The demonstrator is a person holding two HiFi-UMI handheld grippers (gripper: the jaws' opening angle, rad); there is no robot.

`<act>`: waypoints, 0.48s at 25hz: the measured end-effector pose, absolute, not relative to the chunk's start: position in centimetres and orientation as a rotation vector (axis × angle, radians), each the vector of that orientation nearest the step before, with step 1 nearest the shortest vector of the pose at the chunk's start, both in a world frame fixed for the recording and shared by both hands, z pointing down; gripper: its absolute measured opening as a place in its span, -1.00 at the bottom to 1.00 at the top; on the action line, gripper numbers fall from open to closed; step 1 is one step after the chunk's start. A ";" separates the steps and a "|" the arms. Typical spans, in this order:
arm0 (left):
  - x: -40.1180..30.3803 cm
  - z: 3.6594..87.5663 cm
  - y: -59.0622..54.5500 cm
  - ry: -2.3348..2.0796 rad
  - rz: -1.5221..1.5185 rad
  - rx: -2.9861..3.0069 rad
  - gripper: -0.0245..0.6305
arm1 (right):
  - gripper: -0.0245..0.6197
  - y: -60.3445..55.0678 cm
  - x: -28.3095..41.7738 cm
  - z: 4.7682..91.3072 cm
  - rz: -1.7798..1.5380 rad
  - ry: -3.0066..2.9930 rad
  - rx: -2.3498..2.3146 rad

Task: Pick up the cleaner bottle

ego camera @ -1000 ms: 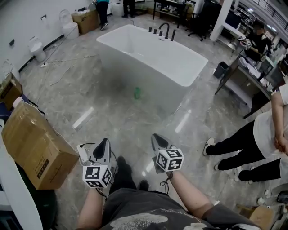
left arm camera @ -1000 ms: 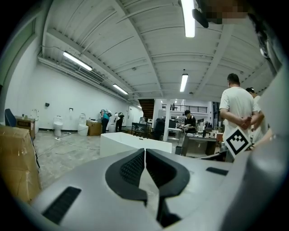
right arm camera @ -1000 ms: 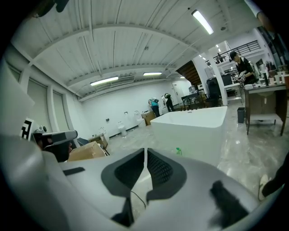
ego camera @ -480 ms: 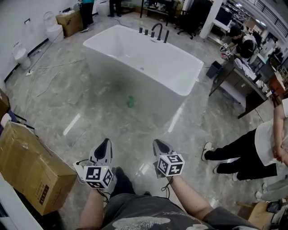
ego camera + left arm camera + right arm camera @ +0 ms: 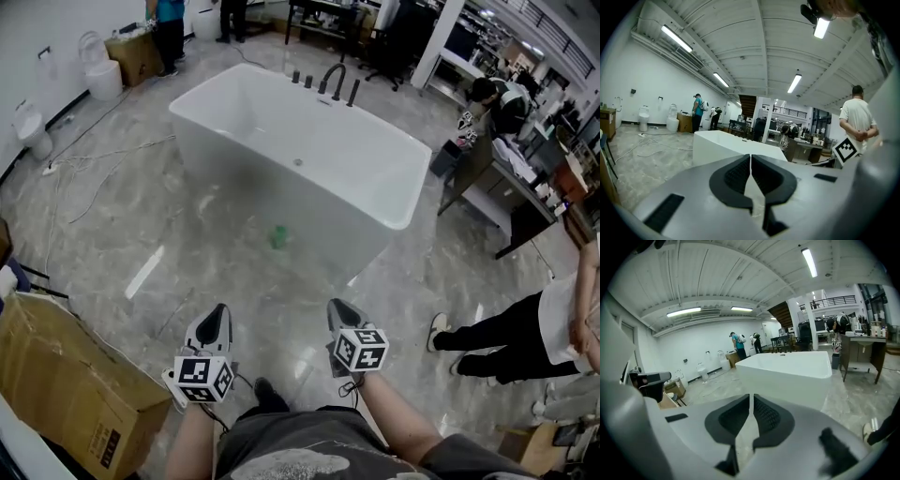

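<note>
Left tool (image 5: pixel 217 317) and right tool (image 5: pixel 339 314) are closed, empty; arriving unopened at the cleaner bottle (image 5: pixel 278 236) beside the bathtub (image 5: pixel 319 197) would likely topple it

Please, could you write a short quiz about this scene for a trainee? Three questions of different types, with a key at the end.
1. True or false: the green cleaner bottle stands inside the white bathtub.
2. Multiple choice: how are the left tool and the right tool? A) both shut, nothing held. B) both open. C) the right one shut on the bottle.
3. Short answer: what brown thing lies at the lower left of the head view?
Key: 1 false, it is on the floor in front of the bathtub. 2 A. 3 a cardboard box.
</note>
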State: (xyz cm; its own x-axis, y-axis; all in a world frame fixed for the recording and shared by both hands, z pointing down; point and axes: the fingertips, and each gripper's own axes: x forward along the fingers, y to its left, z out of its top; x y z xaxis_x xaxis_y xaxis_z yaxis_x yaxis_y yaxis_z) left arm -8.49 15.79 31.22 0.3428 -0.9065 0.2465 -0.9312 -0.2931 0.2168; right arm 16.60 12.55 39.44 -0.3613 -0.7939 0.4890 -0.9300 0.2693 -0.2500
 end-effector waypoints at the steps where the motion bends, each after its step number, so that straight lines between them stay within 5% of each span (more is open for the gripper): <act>1: -9.3 31.3 15.2 -1.631 0.103 2.288 -0.86 | -0.81 12.0 16.1 39.5 0.732 -2.271 1.596; 12: -12.3 32.9 11.2 -1.588 0.121 2.284 -0.86 | -0.81 8.1 13.3 41.6 0.753 -2.204 1.577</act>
State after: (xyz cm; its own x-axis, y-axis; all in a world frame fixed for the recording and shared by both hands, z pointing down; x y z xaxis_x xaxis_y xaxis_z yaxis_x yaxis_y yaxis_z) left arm -12.28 11.20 32.89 0.3662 -0.8909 0.2688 -0.9214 -0.3067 0.2386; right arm 13.26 8.12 41.60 -0.3346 -0.7689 0.5448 -0.9415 0.2486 -0.2275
